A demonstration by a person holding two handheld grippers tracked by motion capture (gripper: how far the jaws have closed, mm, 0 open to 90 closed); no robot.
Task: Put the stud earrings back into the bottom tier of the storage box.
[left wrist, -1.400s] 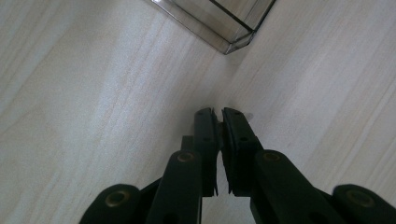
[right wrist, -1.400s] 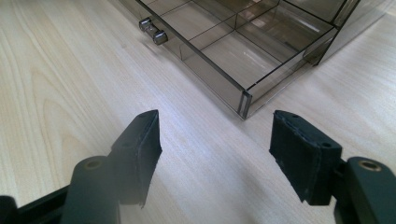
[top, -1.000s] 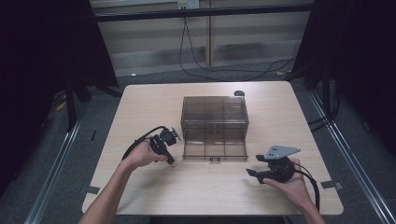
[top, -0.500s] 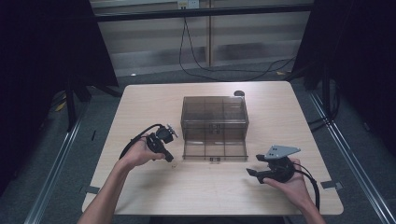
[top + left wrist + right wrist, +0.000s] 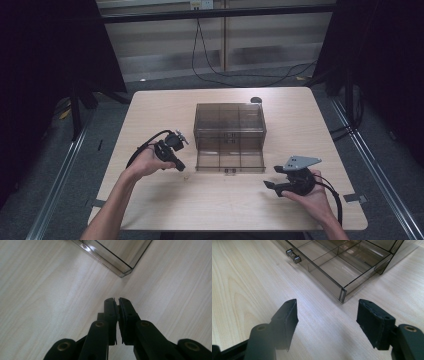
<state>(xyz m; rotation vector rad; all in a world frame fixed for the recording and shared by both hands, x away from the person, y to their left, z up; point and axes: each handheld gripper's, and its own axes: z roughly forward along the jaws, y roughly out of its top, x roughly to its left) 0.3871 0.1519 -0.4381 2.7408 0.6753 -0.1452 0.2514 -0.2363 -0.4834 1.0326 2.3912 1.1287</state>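
A smoky clear drawer box (image 5: pixel 229 120) stands mid-table, its bottom drawer (image 5: pixel 230 161) pulled out toward me. In the high view my left gripper (image 5: pixel 180 167) is left of the drawer, tilted down at the tabletop. Its jaws are shut, as the left gripper view (image 5: pixel 117 300) also shows, with the drawer's corner (image 5: pixel 122 268) beyond them. A tiny pale speck (image 5: pixel 186 175) lies on the table just by the tips. My right gripper (image 5: pixel 270 184) is held low near the front right. In the right gripper view it stands open (image 5: pixel 327 312) with nothing between its pads, facing the drawer (image 5: pixel 332 267) and its handle (image 5: pixel 293 255).
A small dark round object (image 5: pixel 256 100) sits behind the box near the table's (image 5: pixel 150 200) far edge. Cables trail from both grippers toward the front edge. Bare wood surrounds the box on all sides.
My left gripper has edged slightly away from the front edge, still shut. The right gripper and the drawer have not moved.
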